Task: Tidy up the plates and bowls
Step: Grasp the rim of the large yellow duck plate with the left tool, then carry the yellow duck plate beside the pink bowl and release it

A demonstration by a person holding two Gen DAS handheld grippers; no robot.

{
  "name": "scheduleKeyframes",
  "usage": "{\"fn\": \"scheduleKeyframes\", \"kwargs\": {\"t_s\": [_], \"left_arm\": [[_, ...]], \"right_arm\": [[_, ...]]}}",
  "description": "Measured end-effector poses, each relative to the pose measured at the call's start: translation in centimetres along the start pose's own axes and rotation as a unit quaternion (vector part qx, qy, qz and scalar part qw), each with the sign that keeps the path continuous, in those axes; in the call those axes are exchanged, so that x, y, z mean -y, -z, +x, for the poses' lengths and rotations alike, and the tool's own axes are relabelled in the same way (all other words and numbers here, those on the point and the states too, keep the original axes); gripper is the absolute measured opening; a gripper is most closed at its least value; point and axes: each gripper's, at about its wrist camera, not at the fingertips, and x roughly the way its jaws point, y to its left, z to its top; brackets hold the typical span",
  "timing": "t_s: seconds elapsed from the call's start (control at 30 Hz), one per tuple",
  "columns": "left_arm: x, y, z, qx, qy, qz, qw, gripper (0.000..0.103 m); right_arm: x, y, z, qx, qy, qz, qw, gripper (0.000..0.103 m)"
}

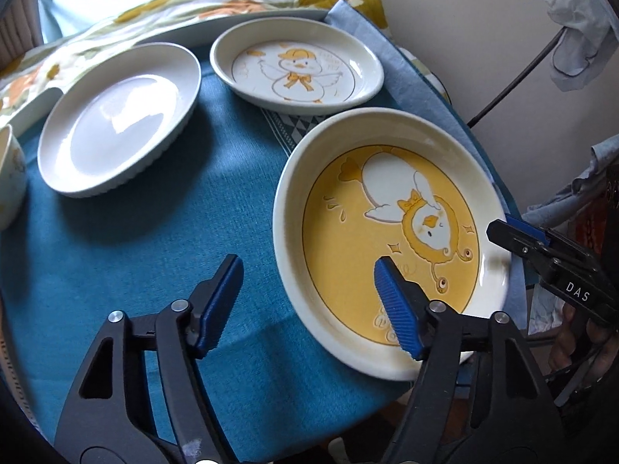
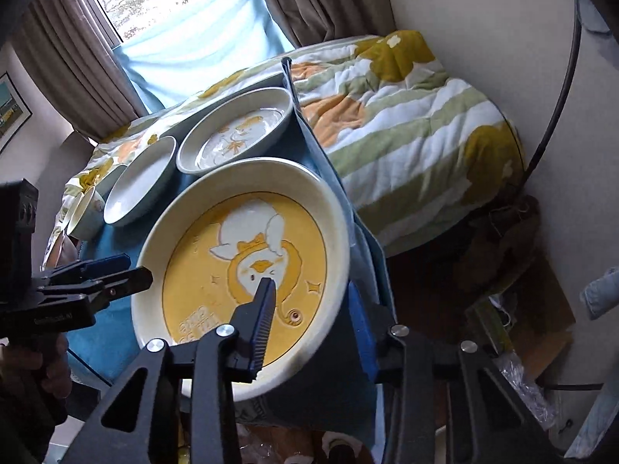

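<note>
A yellow duck plate (image 1: 348, 232) lies at the right edge of the table on the blue cloth (image 1: 154, 255). My left gripper (image 1: 305, 294) is open above the cloth, its right finger (image 1: 394, 309) over the plate's near rim. My right gripper (image 2: 313, 317) is open and straddles the same plate's (image 2: 216, 270) rim, one finger (image 2: 259, 317) inside, the other (image 2: 361, 340) outside; it also shows in the left wrist view (image 1: 514, 232). A plain white plate (image 1: 116, 120) and a white duck plate (image 1: 298, 65) lie further back.
A cup (image 1: 9, 178) stands at the table's left edge. A floral quilt (image 2: 406, 116) covers the bed behind and right of the table. The wall (image 1: 464, 38) is close on the right. A curtained window (image 2: 162, 7) is behind.
</note>
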Motion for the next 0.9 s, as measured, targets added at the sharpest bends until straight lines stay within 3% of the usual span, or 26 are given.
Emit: {"fn": "scheduleKeyframes", "kwargs": {"t_s": [0.07, 0.13, 0.23, 0.57, 0.9], "left_arm": [[-0.1, -0.2, 0.8, -0.006, 0.0, -0.004, 1.0, 0.059], [-0.4, -0.2, 1.2, -0.011, 0.001, -0.008, 0.9999, 0.041], [-0.7, -0.3, 1.9, -0.019, -0.007, -0.017, 0.9996, 0.022], [-0.7, 0.0, 1.4, -0.006, -0.032, -0.03, 0.999, 0.018], [-1.7, 1.0, -3.0, 0.032, -0.045, -0.058, 0.9968, 0.018]], "right_arm": [[0.2, -0.1, 0.6, -0.007, -0.001, -0.009, 1.0, 0.027], [0.3, -0.4, 1.2, -0.012, -0.005, -0.015, 1.0, 0.022], [0.4, -0.8, 1.7, -0.011, 0.003, -0.025, 1.0, 0.014], [0.6, -1.6, 2.4, -0.022, 0.012, -0.054, 0.998, 0.011], [-1.5, -2.7, 1.0, -0.004, -0.003, -0.1, 0.995, 0.012]]}}
